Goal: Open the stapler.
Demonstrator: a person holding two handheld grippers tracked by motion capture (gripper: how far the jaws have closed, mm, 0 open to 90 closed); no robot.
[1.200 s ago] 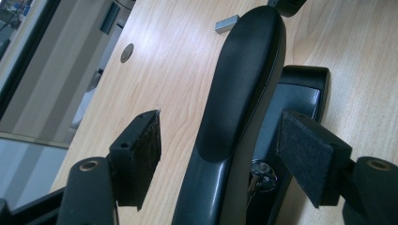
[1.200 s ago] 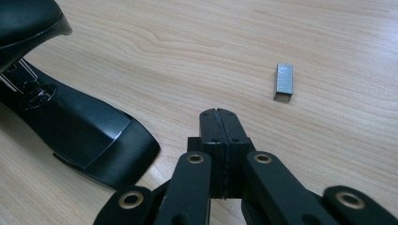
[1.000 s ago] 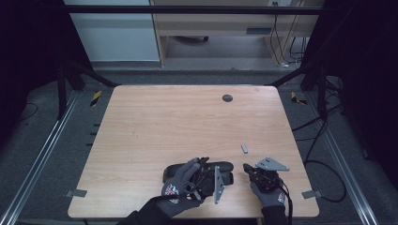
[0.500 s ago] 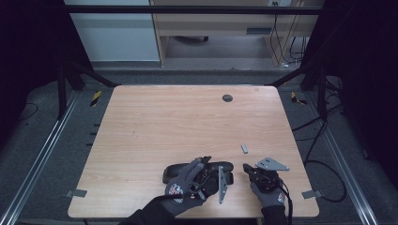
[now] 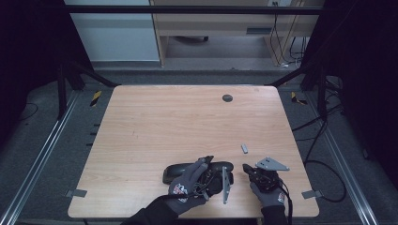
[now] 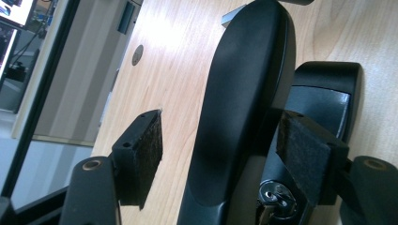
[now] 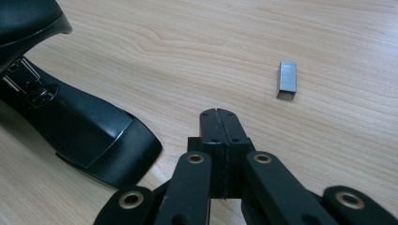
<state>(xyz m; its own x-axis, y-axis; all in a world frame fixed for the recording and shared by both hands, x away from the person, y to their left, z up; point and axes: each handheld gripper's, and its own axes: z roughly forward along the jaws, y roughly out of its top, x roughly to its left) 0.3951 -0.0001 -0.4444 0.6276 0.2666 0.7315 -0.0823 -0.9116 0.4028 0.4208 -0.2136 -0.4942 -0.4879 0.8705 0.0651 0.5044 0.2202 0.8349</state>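
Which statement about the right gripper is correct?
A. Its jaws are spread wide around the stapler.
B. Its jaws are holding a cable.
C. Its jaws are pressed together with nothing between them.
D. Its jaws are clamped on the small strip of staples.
C: in the right gripper view the right gripper has its jaws shut flush and empty, with the strip of staples lying apart on the table.

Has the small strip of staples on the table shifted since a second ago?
No. The staple strip lies at the same spot relative to the table's dark round hole and right edge.
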